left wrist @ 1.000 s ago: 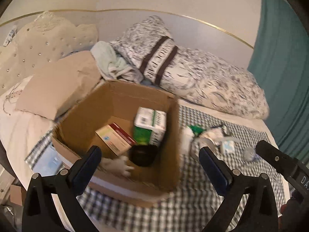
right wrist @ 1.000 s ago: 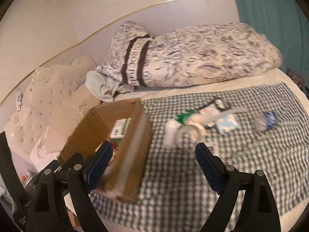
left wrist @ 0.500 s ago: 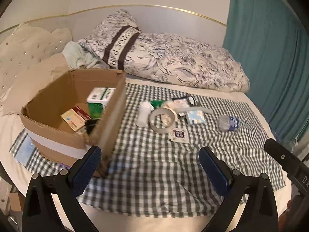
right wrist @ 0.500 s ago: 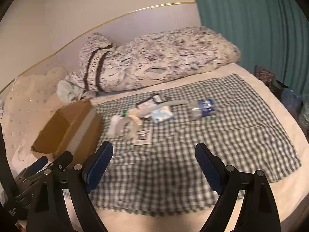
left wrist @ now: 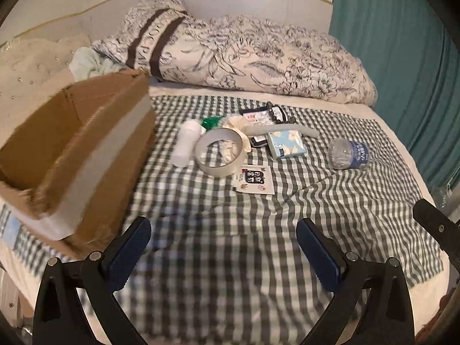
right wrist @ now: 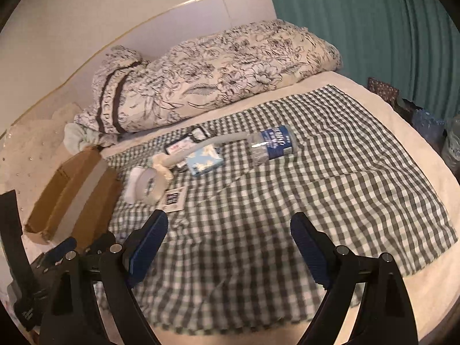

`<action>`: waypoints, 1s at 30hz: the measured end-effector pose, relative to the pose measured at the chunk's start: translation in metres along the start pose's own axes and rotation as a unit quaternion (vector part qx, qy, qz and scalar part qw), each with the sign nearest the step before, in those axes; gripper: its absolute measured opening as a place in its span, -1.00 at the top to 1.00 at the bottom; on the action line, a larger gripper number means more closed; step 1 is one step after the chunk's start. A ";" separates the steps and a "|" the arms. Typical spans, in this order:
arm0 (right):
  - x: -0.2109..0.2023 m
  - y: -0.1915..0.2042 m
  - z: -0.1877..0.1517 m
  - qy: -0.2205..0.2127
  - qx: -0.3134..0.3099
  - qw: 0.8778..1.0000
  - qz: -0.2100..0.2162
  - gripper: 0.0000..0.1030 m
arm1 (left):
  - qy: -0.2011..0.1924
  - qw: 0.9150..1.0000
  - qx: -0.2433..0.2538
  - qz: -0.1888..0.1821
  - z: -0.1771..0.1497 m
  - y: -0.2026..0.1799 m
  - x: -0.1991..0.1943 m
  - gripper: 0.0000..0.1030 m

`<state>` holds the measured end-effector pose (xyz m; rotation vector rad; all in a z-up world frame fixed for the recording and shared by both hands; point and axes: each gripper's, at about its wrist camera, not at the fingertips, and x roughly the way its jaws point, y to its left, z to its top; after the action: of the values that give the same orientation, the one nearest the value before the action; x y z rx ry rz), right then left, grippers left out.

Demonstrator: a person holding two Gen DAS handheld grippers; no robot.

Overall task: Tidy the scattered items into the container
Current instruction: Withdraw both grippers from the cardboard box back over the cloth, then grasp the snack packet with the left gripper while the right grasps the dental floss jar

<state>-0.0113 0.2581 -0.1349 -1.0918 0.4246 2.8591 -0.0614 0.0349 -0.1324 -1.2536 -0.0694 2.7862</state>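
Your cardboard box (left wrist: 83, 155) is sitting at the left end of the checked cloth (left wrist: 258, 230) on the bed, open at the top, with a pale tape band running across its near wall; its inside is not showing from either view. The scattered items are lying in a loose cluster just right of the box, apart from it: a white cylindrical bottle (left wrist: 187, 143) is lying on its side nearest the box, and a roll of clear tape (left wrist: 220, 152) is sitting right beside it with crumpled pale material inside and behind the ring. A small printed sachet (left wrist: 253, 179) is lying flat just in front of the roll. Behind, a pale grey tube (left wrist: 284, 129) is stretching across a dark packet, and a blue floral tissue pack (left wrist: 286, 143) is resting just below the tube. A crushed plastic water bottle (left wrist: 348, 153) with a blue label is lying furthest right, a little apart from the rest. You are holding the left tongs (left wrist: 222, 247) spread wide and empty above bare cloth in front of the cluster, and the right tongs (right wrist: 230, 240) are likewise gaping with nothing between them. A floral duvet (left wrist: 258, 57) is lying bundled along the headboard, and a teal curtain (right wrist: 373, 28) is hanging on the right.
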 end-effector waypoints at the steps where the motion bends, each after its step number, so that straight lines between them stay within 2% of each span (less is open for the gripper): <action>1: 0.007 -0.004 0.003 0.003 -0.002 1.000 -0.006 -0.70 | 0.007 1.000 -0.002 -0.001 0.002 -0.004 0.012 -1.00; 14: 0.102 -0.038 0.033 0.048 -0.019 0.998 -0.030 -0.70 | 0.062 0.998 0.004 0.006 0.020 -0.033 0.119 -1.00; 20: 0.127 -0.042 0.050 0.054 -0.039 0.997 -0.025 -0.70 | 0.079 0.997 0.004 0.009 0.024 -0.032 0.147 -1.00; 24: 0.140 -0.044 0.063 0.054 -0.055 0.997 -0.026 -0.70 | 0.088 0.996 -0.018 0.010 0.029 -0.024 0.160 -1.00; 30: 0.162 -0.048 0.079 0.057 -0.069 0.995 -0.031 -0.70 | 0.080 0.997 -0.006 0.016 0.034 -0.033 0.169 -1.00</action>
<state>-0.1762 0.3179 -0.1972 -1.2721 0.1967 2.8167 -0.1965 0.0838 -0.2336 -1.4891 -0.0571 2.7025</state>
